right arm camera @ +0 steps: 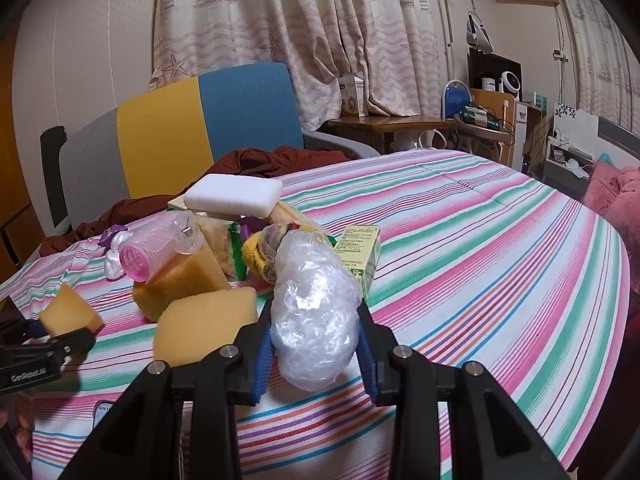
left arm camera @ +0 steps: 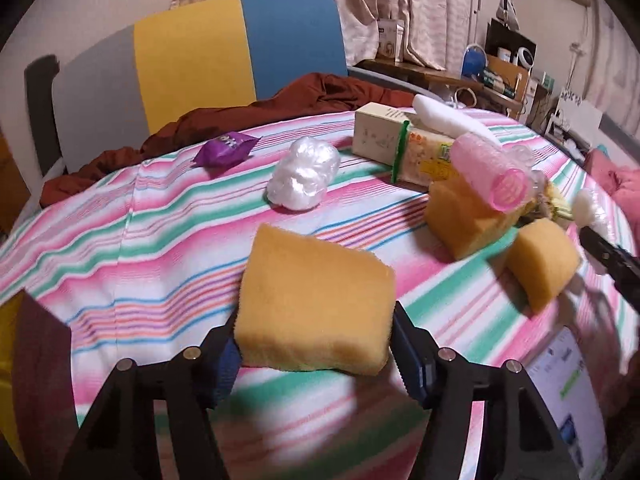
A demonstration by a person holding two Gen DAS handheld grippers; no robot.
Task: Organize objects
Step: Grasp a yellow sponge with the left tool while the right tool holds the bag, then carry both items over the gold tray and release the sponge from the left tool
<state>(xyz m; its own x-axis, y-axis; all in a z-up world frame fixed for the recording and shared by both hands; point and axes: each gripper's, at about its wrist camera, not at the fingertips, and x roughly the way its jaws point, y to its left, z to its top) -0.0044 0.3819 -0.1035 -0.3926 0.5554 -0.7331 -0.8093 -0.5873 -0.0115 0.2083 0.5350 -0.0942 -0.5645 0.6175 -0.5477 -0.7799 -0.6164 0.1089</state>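
Note:
My left gripper (left arm camera: 314, 344) is shut on a yellow sponge (left arm camera: 316, 304) and holds it over the striped bedspread (left arm camera: 120, 240). My right gripper (right arm camera: 316, 344) is shut on a clear crumpled plastic bag (right arm camera: 316, 308). The left gripper and its sponge also show in the right wrist view (right arm camera: 68, 316) at the far left. A pile lies ahead: two more yellow sponges (right arm camera: 204, 328), a pink hair roller (right arm camera: 154, 252), a white foam block (right arm camera: 234, 196), a green carton (right arm camera: 358, 252) and snack packets (left arm camera: 428, 156).
A second crumpled plastic bag (left arm camera: 304, 176) and a purple wrapper (left arm camera: 226, 150) lie on the bedspread. A dark red cloth (left arm camera: 240, 116) lies at the far edge before a grey, yellow and blue chair (left arm camera: 192, 60). A phone (left arm camera: 576, 392) lies near right.

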